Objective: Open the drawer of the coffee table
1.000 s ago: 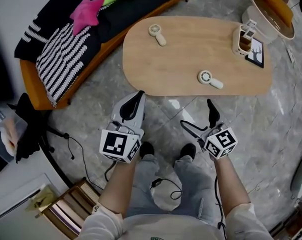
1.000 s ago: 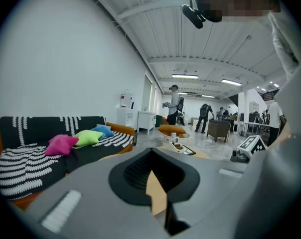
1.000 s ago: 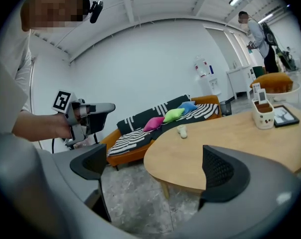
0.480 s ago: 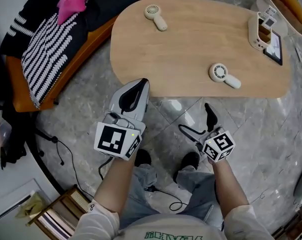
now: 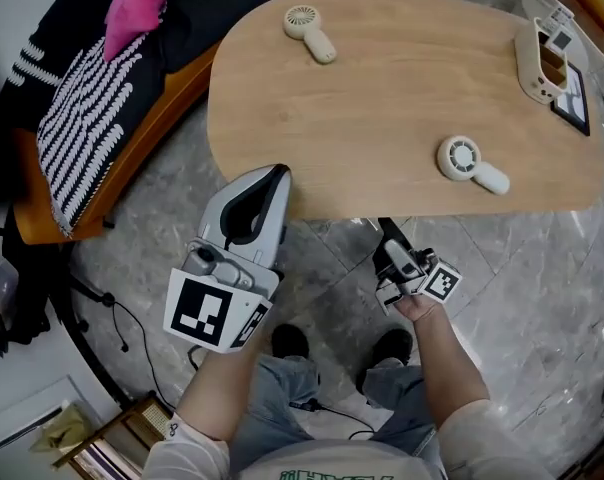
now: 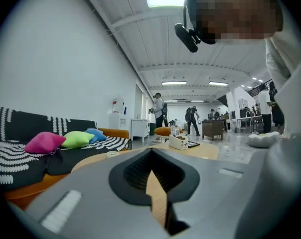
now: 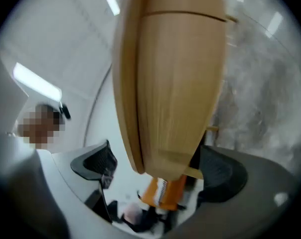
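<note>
The oval wooden coffee table (image 5: 382, 88) fills the upper head view. My right gripper (image 5: 390, 238) reaches in under the table's near edge, rolled on its side. In the right gripper view its jaws stand open (image 7: 160, 168), and the end of a wooden front panel (image 7: 175, 83) with a seam across it lies between them. I cannot tell whether a jaw touches the wood. My left gripper (image 5: 278, 172) is shut on nothing, with its tip at the table's near left edge. In its own view (image 6: 151, 156) the tabletop shows through the gap in the pads.
Two small hand fans (image 5: 310, 30) (image 5: 472, 163) lie on the tabletop. A white holder (image 5: 544, 58) and a dark tablet (image 5: 574, 93) sit at its far right. A sofa with a striped blanket (image 5: 82, 108) and a pink cushion (image 5: 137, 8) stands left. Cables (image 5: 122, 318) trail beside my feet (image 5: 292, 340).
Both grippers have moved forward to the table. The right one has dropped, rolled over and gone under the near edge. The left one now reaches the rim.
</note>
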Demonstrator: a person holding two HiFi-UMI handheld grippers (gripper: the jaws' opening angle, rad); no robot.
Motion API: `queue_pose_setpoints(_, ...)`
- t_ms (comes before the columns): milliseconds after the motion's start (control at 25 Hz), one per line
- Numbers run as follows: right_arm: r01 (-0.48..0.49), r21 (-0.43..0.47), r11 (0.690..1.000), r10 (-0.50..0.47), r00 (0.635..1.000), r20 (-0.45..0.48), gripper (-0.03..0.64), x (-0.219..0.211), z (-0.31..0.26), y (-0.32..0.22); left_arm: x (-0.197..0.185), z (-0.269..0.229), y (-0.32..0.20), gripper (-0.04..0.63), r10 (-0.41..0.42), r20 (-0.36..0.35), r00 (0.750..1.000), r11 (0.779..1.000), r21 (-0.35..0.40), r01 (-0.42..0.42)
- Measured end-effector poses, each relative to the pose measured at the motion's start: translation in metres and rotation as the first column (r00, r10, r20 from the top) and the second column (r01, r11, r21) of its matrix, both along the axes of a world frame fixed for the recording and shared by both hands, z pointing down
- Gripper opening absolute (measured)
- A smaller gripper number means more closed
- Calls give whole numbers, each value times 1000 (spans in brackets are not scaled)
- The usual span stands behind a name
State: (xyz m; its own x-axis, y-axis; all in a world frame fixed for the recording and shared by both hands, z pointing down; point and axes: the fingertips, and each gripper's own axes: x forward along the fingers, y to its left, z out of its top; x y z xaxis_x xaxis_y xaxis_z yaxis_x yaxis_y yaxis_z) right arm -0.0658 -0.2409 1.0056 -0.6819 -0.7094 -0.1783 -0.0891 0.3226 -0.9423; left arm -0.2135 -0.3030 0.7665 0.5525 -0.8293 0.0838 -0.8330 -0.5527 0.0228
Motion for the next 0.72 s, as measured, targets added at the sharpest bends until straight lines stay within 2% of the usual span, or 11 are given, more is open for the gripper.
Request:
queue_pose_setpoints(40,-53,-12,999,54,992,117,559,6,4,-7,-1,1,0,-2,0,-1,1000,1000,5,0)
queue_pose_setpoints(80,-92,-16,996,93,982,163,552,10,11,-12,-2,2,0,-2,1,0,1000,1000,8,-1)
queue_pose_setpoints(160,-120,-17,993,121,981,154,551,10,26,-22,-2,5,0,-2,7,7,1000,1000,12,-7)
queue_pose_setpoints(440,-129,13,992,127,986,105,552,7,45,-57,-3,6,2,-2,23,11,1000,999,34,-23)
queue_pose_setpoints(640,-113,95,989,100,986,131,545,4,35,-64,-5,9,1,-2,29,12,1000,999,37,-29)
queue_pose_setpoints(720,-98,158,983,72,984,160,492,2,25,-64,-6,11,1,-2,33,14,999,999,35,-33)
